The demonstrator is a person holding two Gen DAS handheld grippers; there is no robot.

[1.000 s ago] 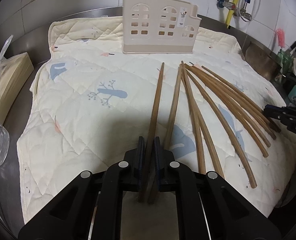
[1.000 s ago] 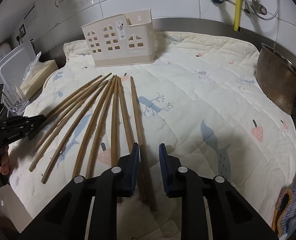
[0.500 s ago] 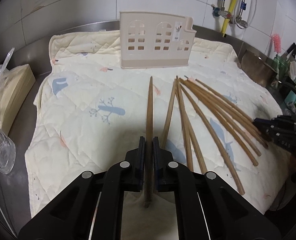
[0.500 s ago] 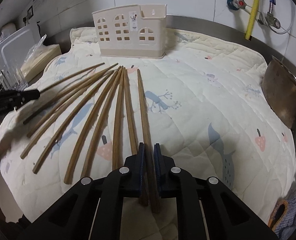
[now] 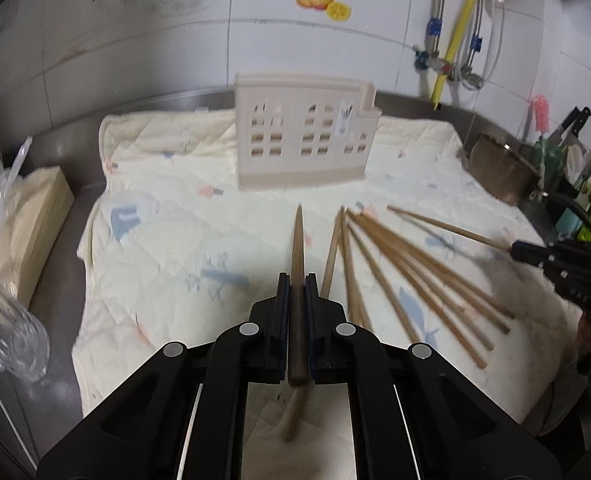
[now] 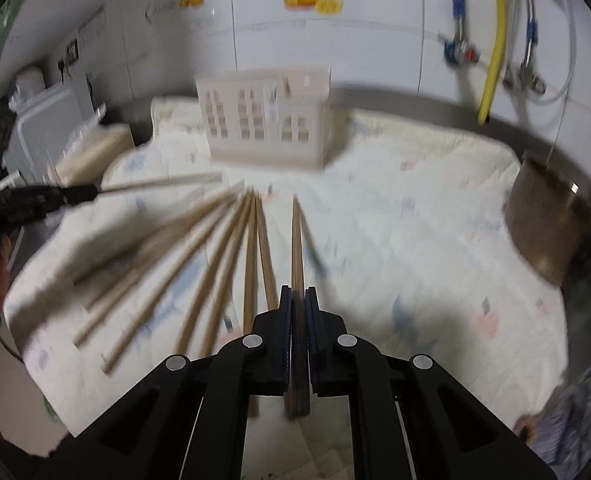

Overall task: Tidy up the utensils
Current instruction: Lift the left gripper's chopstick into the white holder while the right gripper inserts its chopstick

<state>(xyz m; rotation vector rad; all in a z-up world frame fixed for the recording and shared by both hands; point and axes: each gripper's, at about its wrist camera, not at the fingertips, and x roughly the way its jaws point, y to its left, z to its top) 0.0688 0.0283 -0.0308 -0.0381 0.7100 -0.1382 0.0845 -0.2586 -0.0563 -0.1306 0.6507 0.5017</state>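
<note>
Both chopsticks are up off the quilt now vs a sec ago, when they still lay flat w/ the rest. Left gripper [image 5: 295, 280] has its jaws squeezed tight on one wooden chopstick [image 5: 296, 240], tapered tip pointing at the utensil holder [image 5: 301, 142]. Right gripper [image 6: 298, 294] is clamped the same way on another chopstick [image 6: 296, 240], prob just one but it's blurry so can't swear to it. Remaining chopsticks [image 5: 407, 276] lie fanned out on the quilted mat [image 5: 167, 248], toward its right edge in the left cam view, thin round brown sticks. Holder is beige plastic, boxy w/ little window cutouts like a house, standing upright at the mat's back edge. Mat is cream padded fabric w/ pale blue prints. Metal pot [image 5: 499, 176] sits off the mat's right back corner.
</note>
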